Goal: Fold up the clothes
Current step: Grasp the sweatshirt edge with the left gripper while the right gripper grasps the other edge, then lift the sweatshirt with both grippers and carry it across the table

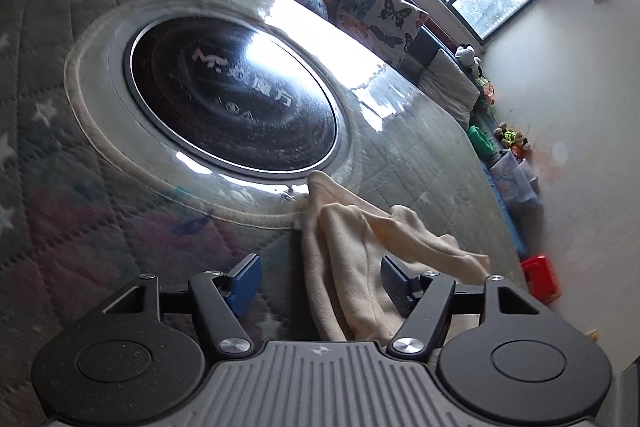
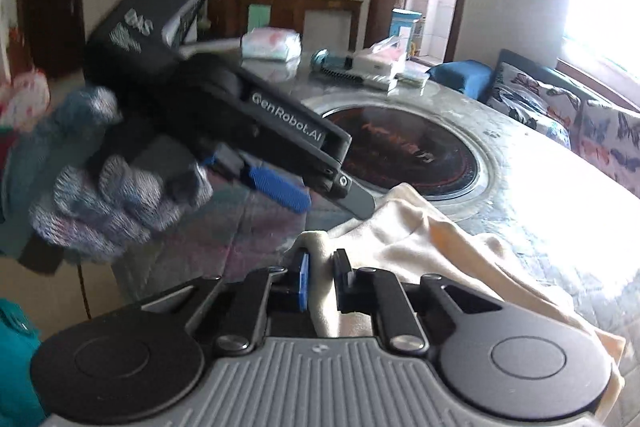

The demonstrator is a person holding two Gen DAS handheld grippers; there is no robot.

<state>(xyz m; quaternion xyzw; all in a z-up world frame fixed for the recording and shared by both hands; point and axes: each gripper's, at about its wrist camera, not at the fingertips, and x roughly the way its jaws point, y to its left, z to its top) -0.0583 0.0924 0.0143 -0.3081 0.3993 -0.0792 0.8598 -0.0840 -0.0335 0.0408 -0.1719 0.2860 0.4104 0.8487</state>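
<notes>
The cream cloth [image 2: 420, 243] is bunched on the table [image 2: 560, 187], one edge pinched in the right claw [image 2: 322, 281]. The left claw [image 1: 318, 281], spread wide, is held just above its loose end.

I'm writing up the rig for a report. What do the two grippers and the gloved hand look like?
Both grippers, left gripper and right gripper, are black with ribbed grey bodies and blue ribbed finger pads. The left's side reads "GenRobot.AI". The hand wears a speckled knit glove.

Both wrist views look close, low across the table [image 1: 420, 155]; both share, blurrily, its dark centre disc [image 2: 408, 147].
</notes>
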